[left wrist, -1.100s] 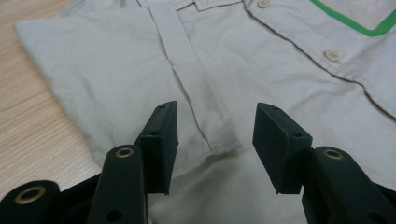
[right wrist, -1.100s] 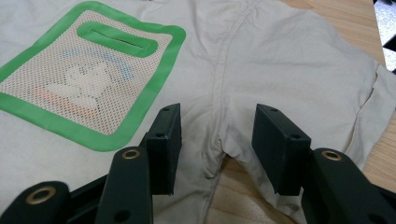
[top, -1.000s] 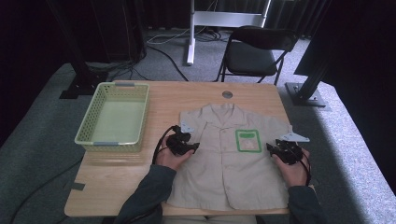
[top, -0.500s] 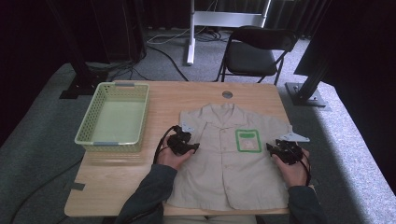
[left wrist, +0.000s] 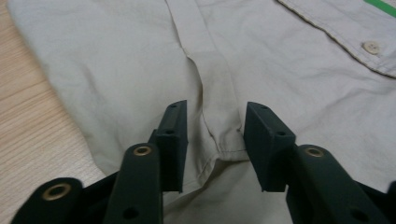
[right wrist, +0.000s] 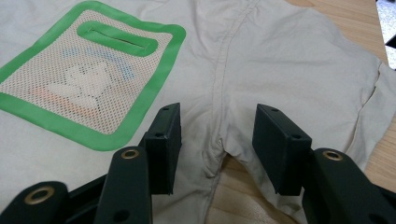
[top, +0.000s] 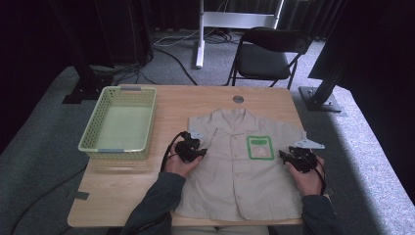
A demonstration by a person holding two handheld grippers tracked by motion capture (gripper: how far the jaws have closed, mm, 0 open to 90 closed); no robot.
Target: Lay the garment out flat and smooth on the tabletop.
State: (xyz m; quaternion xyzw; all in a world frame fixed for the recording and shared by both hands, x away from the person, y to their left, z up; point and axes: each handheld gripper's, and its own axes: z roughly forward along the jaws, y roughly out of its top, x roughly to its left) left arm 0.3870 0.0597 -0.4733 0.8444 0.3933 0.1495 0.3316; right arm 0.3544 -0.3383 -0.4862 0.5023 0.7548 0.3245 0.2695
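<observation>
Beige garment: a short-sleeved shirt [top: 240, 161] lay flat and face up on the near right part of the wooden table [top: 127, 191], collar toward the far edge, hem at the near edge
Chest pocket: a mesh pocket [top: 259, 147] with green border sat on the right half of the shirt front, just left of the right gripper
Left gripper: the left gripper [top: 196, 151] rested at the shirt's left armpit; in the left gripper view its jaws stood apart either side of the sleeve seam [left wrist: 210, 100], having just been closing, with cloth between them but not yet pinched
Right gripper: the right gripper [top: 289, 156] sat at the right armpit; in the right gripper view its jaws were spread wide astride the underarm seam [right wrist: 224, 74], pads clear of the fabric
Basket: a pale green basket [top: 93, 139] stood at the far left, well apart from the shirt, with nothing in it
Step in hand, as judged: taking hold of both underarm points, apparently ahead of folding or lifting the shirt
Next move, as judged: both sets of jaws needed to close fully on the seam cloth, catching both layers, before any lift; the right lagged behind the left
Risk noted: an uneven grip would drag the shirt askew
</observation>
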